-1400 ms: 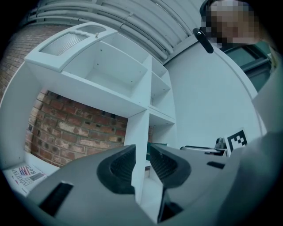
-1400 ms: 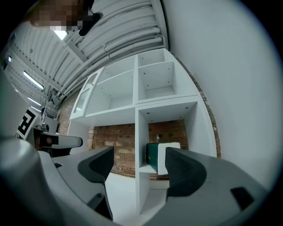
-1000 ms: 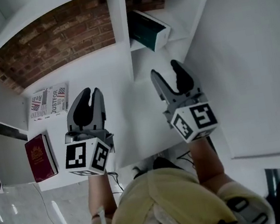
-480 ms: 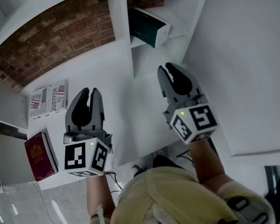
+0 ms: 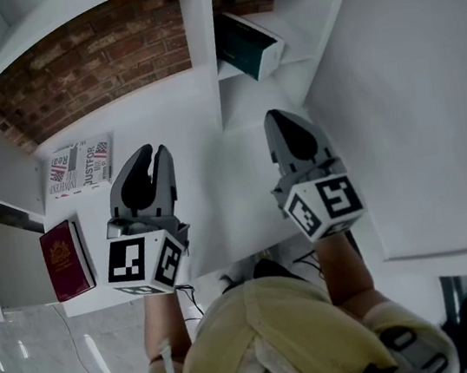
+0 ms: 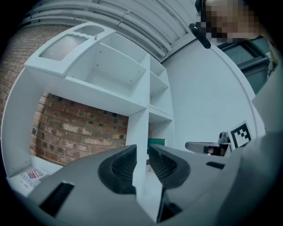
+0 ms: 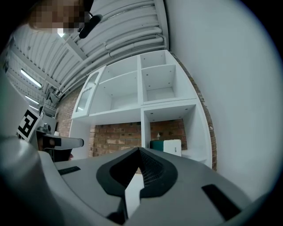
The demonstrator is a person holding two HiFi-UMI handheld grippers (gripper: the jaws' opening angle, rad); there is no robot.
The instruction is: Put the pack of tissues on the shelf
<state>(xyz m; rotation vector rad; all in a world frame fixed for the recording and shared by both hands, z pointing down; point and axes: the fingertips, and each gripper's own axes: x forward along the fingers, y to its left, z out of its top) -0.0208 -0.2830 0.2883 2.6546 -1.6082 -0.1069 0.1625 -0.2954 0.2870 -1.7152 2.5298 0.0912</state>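
Head view shows the pack of tissues (image 5: 248, 45) lying on the shelf (image 5: 199, 55), well apart from the right gripper (image 5: 280, 117), whose jaws have just closed on nothing, and from the slightly open, empty left gripper (image 5: 153, 152), so the task looks done.

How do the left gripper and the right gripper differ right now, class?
The left gripper has its jaws slightly apart; the right gripper has them closed together. The left gripper is in front of the wide brick-backed bay; the right gripper is in front of the narrow compartment holding the teal-and-white box. Both are empty and point toward the shelf unit.
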